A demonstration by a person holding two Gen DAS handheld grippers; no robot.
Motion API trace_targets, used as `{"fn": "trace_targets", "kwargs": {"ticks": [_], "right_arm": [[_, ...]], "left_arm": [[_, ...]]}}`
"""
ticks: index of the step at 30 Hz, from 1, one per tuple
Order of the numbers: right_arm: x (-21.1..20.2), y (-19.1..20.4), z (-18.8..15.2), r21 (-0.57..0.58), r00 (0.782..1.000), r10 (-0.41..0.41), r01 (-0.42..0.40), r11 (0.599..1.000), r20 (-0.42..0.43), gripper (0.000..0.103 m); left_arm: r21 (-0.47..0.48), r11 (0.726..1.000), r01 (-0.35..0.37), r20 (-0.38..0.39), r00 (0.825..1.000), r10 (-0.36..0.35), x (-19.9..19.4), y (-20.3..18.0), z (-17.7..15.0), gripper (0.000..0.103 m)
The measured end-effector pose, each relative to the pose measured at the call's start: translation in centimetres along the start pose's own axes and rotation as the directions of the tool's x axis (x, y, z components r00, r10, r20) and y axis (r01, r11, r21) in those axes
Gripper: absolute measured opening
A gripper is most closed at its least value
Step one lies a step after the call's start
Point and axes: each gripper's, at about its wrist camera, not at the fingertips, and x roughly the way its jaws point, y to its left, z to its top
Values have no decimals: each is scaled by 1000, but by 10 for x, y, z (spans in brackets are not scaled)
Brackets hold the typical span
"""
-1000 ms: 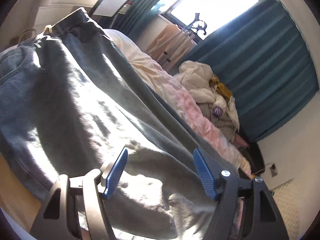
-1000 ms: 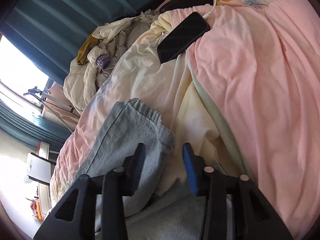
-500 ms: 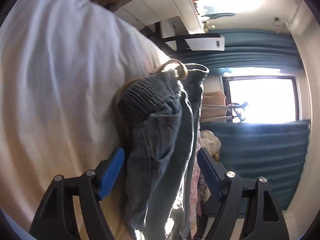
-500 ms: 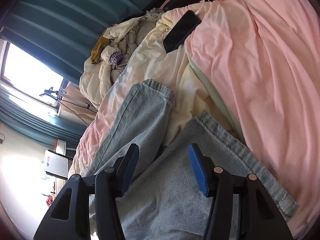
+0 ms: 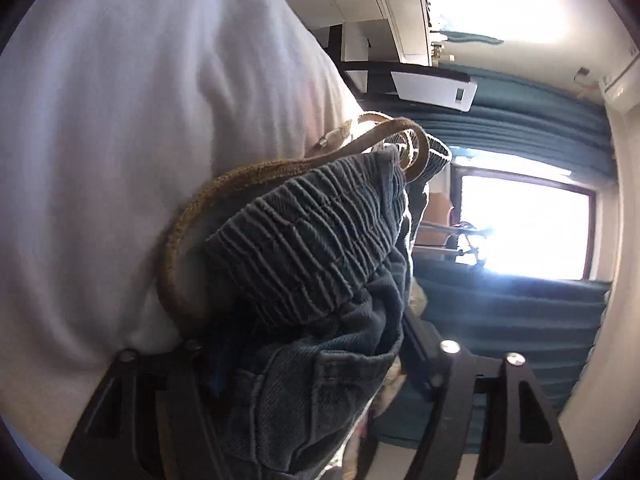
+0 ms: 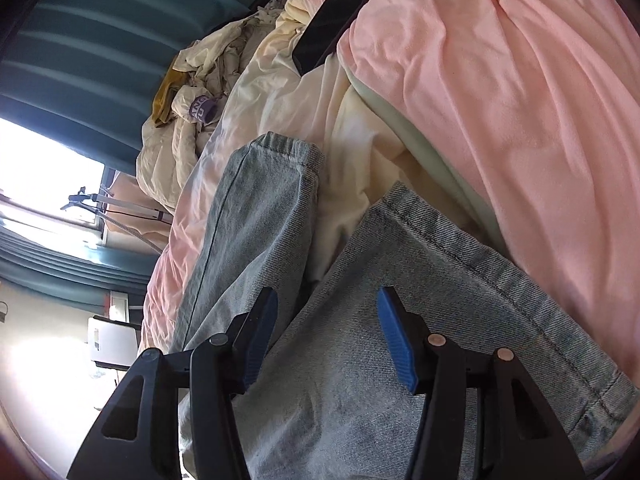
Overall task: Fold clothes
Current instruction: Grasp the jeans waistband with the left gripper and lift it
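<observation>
left claw: mine; clamped on the bunched waistband end of the jeans, denim filling the gap between the fingers.
right claw: mine; fingers stood apart, nothing between them, hovering just over the nearer leg.
jeans, near: nearer leg lay flat under my right claw, hem toward the pink quilt.
jeans, mid: other leg lay beside it, elastic cuff on the cream bedding, the two legs splayed apart.
jeans, waist: ribbed waistband with a tan drawcord, raised against white fabric.
far: phone, heap of clothes, teal curtain.
step, my guess: gathering the jeans for a lengthwise fold.
next, my guess: right claw had to close on a leg hem, so the legs could be brought together.
</observation>
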Motion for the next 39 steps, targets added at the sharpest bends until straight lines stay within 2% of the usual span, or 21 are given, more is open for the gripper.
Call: {"fn": "trace_targets", "kwargs": {"ticks": [2,4,5,7,10,11,14,15,19,22,23,27,29,34,37,39], "right_arm": [[0,0,0,3,1000,1,-1,1000,-1,53],[-1,-1,0,3,1000,2,-2,1000,-1,53],[-1,-1,0,3,1000,4,-4,1000,-1,53],[-3,-2,0,4,1000,9,-9,1000,-3,53],[-5,-4,1,4,1000,16,-16,1000,-4,53],[-5,-4,1,4,1000,18,-18,1000,-5,53],[-7,-6,1,5,1000,26,-25,1000,-7,53],[-8,-6,2,5,1000,28,-28,1000,-7,53],[-12,-7,3,3,1000,29,-29,1000,-5,53],[-19,-8,8,17,997,62,-62,998,-36,53],[-24,-10,10,34,995,85,-83,996,-49,53],[-52,-25,22,33,978,156,-152,988,-140,53],[-69,-36,28,1,975,144,-146,989,-169,53],[-96,-84,36,-37,964,68,-81,996,-257,53],[-101,-114,37,-63,945,4,-26,998,-327,53],[-100,-127,33,-73,929,-7,-22,997,-371,53]], "left_arm": [[83,994,-68,34,997,65,-9,-11,3,37],[201,965,-168,95,984,151,-21,-33,2,30],[269,938,-220,126,973,192,-25,-48,1,29],[396,863,-314,190,947,258,-35,-79,-3,26],[550,742,-383,261,923,282,-56,-122,-13,26],[567,721,-399,275,916,291,-63,-126,-13,26],[569,691,-446,300,895,331,-78,-120,-4,26],[553,698,-454,294,891,346,-80,-110,1,26],[443,765,-467,229,884,407,-72,-56,22,27],[362,835,-414,207,909,361,-72,-27,28,28],[353,849,-394,206,918,340,-74,-24,28,28],[391,825,-407,213,912,349,-70,-25,23,31],[395,822,-410,208,912,355,-69,-25,23,31],[354,853,-384,188,922,338,-69,-16,23,34],[326,877,-353,165,935,315,-71,-11,23,36],[312,896,-317,139,948,287,-72,-7,23,37]]}}
